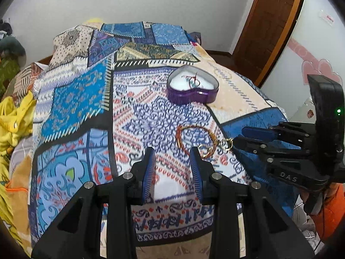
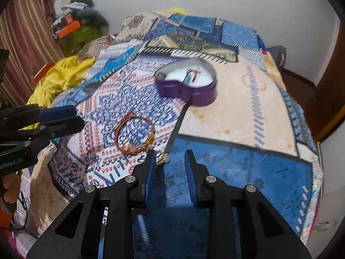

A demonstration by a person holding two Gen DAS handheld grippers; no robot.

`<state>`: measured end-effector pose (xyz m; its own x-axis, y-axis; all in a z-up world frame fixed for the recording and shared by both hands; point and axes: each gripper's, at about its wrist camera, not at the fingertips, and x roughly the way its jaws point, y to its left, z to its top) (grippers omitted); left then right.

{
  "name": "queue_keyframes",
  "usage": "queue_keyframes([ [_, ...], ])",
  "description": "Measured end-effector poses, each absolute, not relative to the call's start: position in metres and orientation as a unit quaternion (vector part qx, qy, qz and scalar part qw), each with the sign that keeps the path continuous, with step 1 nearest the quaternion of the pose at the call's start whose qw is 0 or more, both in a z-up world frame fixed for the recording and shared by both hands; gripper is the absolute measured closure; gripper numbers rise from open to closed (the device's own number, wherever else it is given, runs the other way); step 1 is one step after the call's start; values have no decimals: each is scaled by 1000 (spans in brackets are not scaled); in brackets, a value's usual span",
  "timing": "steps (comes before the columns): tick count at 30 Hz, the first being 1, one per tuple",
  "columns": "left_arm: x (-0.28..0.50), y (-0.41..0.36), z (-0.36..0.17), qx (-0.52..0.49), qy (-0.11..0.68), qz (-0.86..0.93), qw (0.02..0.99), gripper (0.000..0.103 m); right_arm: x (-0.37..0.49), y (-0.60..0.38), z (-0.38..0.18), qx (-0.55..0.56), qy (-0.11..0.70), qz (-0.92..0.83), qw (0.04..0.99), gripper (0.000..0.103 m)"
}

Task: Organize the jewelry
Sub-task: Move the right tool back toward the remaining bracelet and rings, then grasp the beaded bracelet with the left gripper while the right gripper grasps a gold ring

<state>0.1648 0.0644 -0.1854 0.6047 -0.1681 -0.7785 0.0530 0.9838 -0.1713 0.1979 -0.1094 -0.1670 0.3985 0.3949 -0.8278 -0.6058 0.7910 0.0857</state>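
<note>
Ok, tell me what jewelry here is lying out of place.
The orange-and-gold bracelet with small gold rings lies loose on the patchwork bedspread, short of the open purple heart-shaped box, which already holds other pieces. Both tongs, left and right, hold nothing.

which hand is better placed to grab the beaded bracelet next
Probably the left. The left tool stands open with the bracelet just beyond its tips, nearly centred. The right tool is aimed beside it, nearer the gold rings at the bracelet's edge.
</note>
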Motion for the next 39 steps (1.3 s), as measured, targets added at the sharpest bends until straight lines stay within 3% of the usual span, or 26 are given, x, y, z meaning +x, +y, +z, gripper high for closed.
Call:
queue_keyframes([
  [12,170,62,-193,-53,447,-68,890,70,183,-92,-181,-188,429,306,829,72],
  [16,184,60,-199,-54,456,-76,885,70,183,-95,-181,-189,427,313,827,81],
  [27,213,45,-214,-16,475,-78,877,71,184,-99,-179,-169,424,317,831,82],
  [31,221,44,-221,-24,483,-80,872,80,186,-106,-177,-157,424,313,835,82],
  [34,225,43,-226,-25,486,-79,870,96,189,-111,-176,-147,426,309,837,82],
  [39,217,33,-222,2,472,-70,879,97,194,-116,-172,-132,427,305,841,82],
])
